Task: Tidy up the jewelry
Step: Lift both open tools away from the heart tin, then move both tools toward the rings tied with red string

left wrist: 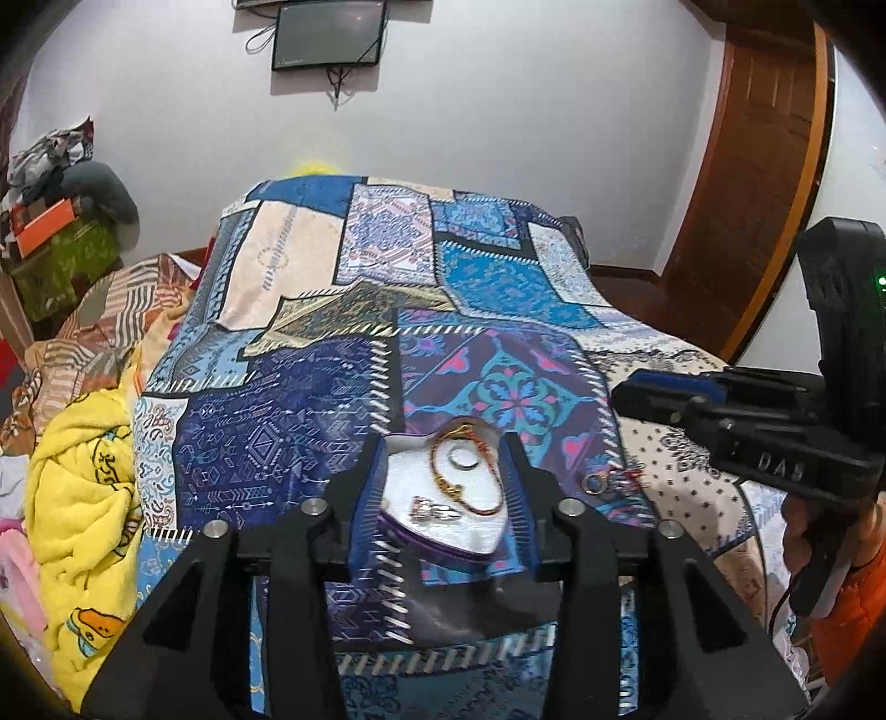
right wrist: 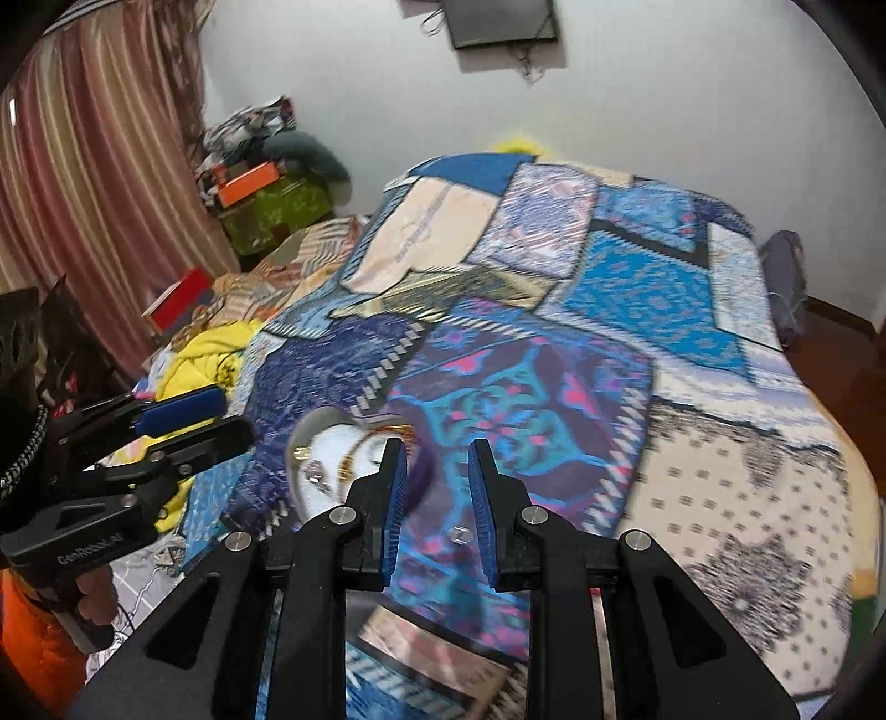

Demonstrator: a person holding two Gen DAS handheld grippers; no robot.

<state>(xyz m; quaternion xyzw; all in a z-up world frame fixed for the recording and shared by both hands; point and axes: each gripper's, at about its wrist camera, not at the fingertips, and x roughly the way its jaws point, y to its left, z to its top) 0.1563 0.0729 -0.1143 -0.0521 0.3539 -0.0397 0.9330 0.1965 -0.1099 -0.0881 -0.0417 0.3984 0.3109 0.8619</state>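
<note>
A white heart-shaped dish (left wrist: 443, 531) with a purple rim lies on the patchwork bedspread (left wrist: 310, 443). In it are a gold bangle (left wrist: 443, 471), a silver ring (left wrist: 462, 458) and a small sparkly piece (left wrist: 423, 507). My left gripper (left wrist: 446, 459) hangs just above the dish, open, with nothing gripped. More small jewelry (left wrist: 606, 482) lies on the bedspread right of the dish. My right gripper (right wrist: 437, 471) hovers right of the dish (right wrist: 332, 459), its fingers a small gap apart and nothing visible between them. Each gripper shows in the other's view: the right gripper (left wrist: 626, 396), the left gripper (right wrist: 232, 415).
A yellow towel (left wrist: 83, 487) and striped bedding (left wrist: 99, 332) lie heaped at the bed's left side. A green box (left wrist: 66, 266) with clothes stands in the far left corner. A wooden door (left wrist: 747, 183) is at the right, a screen (left wrist: 329, 33) on the wall.
</note>
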